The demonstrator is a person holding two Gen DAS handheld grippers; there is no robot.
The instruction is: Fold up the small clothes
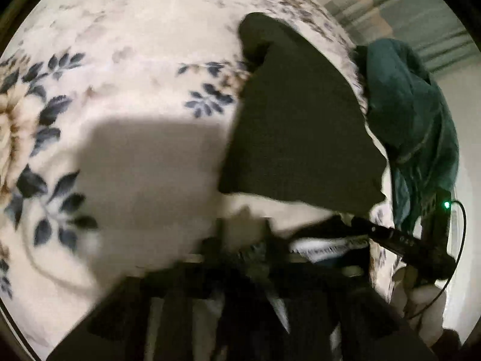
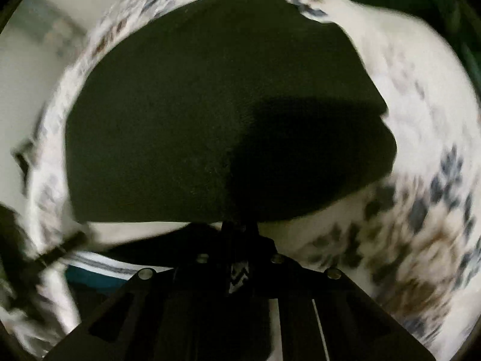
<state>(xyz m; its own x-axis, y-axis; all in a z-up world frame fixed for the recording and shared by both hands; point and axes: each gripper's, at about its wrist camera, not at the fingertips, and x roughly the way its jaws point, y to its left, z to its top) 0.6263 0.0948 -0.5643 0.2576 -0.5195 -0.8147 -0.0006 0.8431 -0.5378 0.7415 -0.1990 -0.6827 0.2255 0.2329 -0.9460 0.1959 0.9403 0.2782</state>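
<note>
A dark green-black folded cloth (image 1: 300, 126) lies on a floral cream blanket (image 1: 126, 69). In the right wrist view the same cloth (image 2: 186, 114) fills the middle. My right gripper (image 2: 240, 231) has its fingers together at the cloth's near edge; whether cloth is pinched between them is hidden. It also shows in the left wrist view (image 1: 357, 222) as a dark bar at the cloth's near corner. My left gripper (image 1: 243, 234) is blurred, just short of the cloth's near edge, and its jaws look apart with blanket showing between them.
A teal garment (image 1: 415, 114) hangs over the blanket's right edge. A striped white and teal item (image 1: 327, 248) lies near the grippers, also in the right wrist view (image 2: 99, 266). A pale floor or wall lies beyond the blanket (image 2: 27, 90).
</note>
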